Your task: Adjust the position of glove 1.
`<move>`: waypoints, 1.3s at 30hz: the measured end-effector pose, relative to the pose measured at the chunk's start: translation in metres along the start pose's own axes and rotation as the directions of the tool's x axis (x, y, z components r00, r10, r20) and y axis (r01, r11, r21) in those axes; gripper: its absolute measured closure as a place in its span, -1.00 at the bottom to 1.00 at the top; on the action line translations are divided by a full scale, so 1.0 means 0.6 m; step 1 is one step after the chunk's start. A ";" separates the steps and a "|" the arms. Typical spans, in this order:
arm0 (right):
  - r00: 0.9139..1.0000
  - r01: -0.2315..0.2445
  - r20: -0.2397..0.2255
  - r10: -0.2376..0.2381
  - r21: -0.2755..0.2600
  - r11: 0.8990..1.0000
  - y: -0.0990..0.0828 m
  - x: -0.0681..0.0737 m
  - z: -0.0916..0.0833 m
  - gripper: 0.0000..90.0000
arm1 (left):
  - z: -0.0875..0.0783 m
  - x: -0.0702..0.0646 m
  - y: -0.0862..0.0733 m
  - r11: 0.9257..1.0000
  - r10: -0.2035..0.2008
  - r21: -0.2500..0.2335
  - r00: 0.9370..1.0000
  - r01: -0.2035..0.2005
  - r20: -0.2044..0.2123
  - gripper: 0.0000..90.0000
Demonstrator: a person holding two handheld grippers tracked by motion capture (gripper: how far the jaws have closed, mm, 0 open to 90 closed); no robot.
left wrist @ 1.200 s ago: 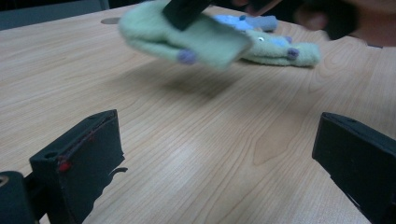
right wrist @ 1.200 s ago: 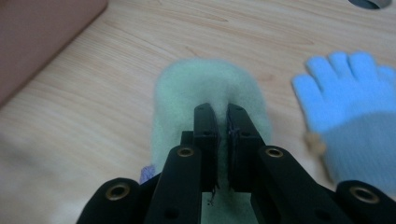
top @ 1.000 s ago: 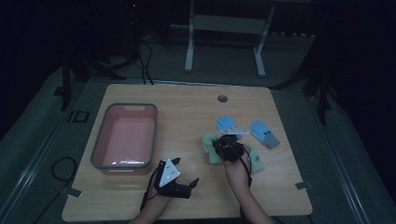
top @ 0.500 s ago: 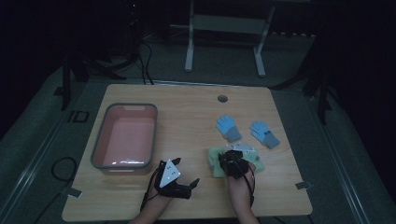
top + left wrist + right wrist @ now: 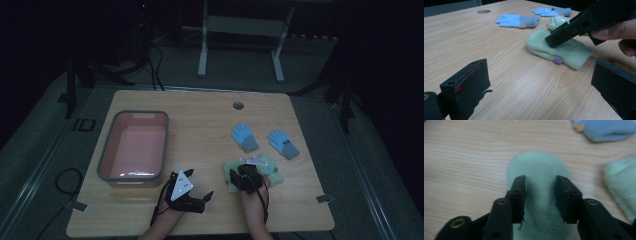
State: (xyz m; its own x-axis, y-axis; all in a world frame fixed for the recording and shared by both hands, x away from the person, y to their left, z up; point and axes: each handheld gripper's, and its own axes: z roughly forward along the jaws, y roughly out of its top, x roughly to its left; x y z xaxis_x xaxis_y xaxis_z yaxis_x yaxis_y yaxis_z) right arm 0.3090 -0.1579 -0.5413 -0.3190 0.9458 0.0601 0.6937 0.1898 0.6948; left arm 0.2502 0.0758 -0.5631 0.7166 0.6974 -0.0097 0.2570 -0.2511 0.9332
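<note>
- Green fleece mitten (image 5: pixel 560 50) lies flat on the wooden bench (image 5: pixel 200 107), toward its right front part, with a small purple dot on the edge facing the left gripper view.
- Second green mitten (image 5: pixel 556 22) lies just behind the first; in the right gripper view its edge (image 5: pixel 621 185) shows to the right, apart from the first mitten (image 5: pixel 537 170).
- Right gripper (image 5: pixel 540 195) points down over the first mitten. Its fingers (image 5: pixel 519 195) have just been opening and now stand partly apart, one on each side of a raised ridge of fleece; the pads are not pressing on it, so the mitten is not gripped.
- In the high view the right gripper (image 5: pixel 247 179) sits directly on top of the green mittens (image 5: pixel 272 170).
- Left gripper (image 5: pixel 202 197) rests low at the bench's front edge, left of the mittens, its fingers (image 5: pixel 465 87) wide apart with nothing between them.
- Two blue gloves (image 5: pixel 244 136) (image 5: pixel 282 142) lie side by side farther back on the bench, well apart from the grippers.
- Pink tub (image 5: pixel 107 155) with a grey rim stands on the left half of the bench.
</note>
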 end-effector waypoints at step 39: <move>0.925 0.305 -0.214 -0.314 -0.073 0.949 0.042 -0.221 -0.063 0.32 | 0.000 0.001 0.000 1.000 -0.009 -0.002 1.000 0.009 0.000 -0.96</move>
State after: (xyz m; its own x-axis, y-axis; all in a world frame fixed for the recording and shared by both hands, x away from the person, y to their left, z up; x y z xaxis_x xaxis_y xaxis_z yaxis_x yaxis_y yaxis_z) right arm 0.3444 -0.2887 -0.5049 -0.6510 0.7590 -0.0093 0.5140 0.4498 0.7304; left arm 0.2507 0.0761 -0.5632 0.7145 0.6994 -0.0179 0.2621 -0.2438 0.9337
